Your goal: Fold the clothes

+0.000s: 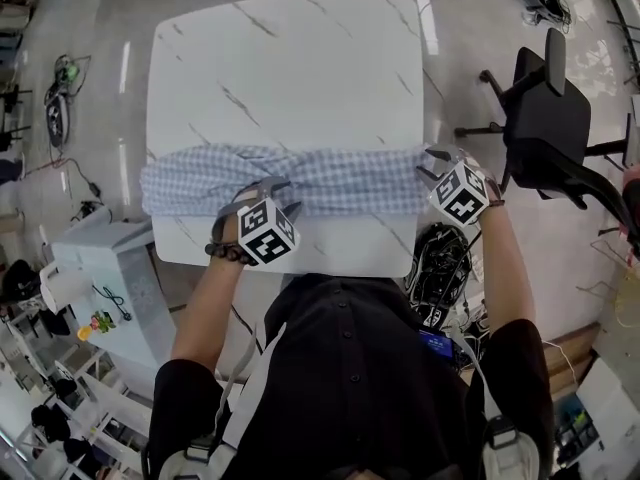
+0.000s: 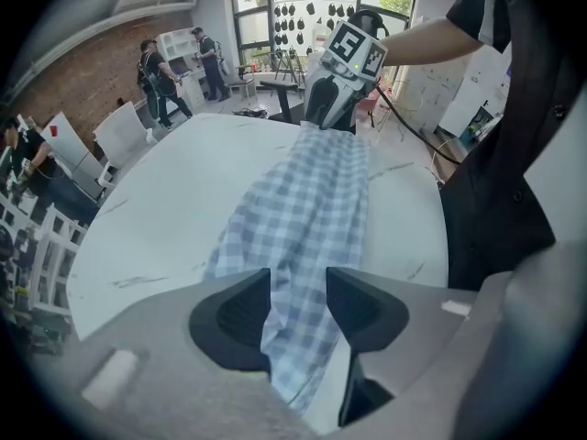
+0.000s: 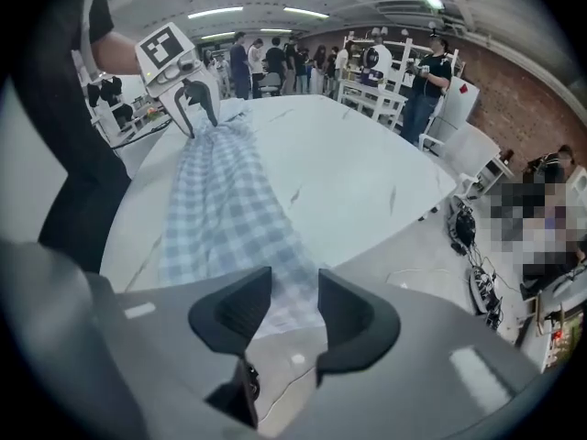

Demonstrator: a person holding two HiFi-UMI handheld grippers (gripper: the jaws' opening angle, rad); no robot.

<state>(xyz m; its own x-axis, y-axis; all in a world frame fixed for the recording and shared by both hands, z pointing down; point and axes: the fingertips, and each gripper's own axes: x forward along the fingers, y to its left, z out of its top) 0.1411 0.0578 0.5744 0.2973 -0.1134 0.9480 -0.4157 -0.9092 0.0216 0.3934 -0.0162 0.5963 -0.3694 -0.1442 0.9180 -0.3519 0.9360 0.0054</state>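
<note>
Left gripper [image 1: 265, 190] and right gripper [image 1: 432, 165] pinch checked cloth [image 1: 340, 180]

Cloth [image 1: 340, 180] is stretched sideways along the table's [image 1: 290, 68] near edge, pinched mid-length by the left gripper [image 1: 268, 188] and at its right end by the right gripper [image 1: 432, 164]. A chair [image 1: 545, 118] is parked right of the table.

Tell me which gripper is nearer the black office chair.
Right. The right gripper grips the checked cloth by its end at the right edge of the table, just short of the black chair. The left gripper holds the cloth near its middle, farther away.
</note>
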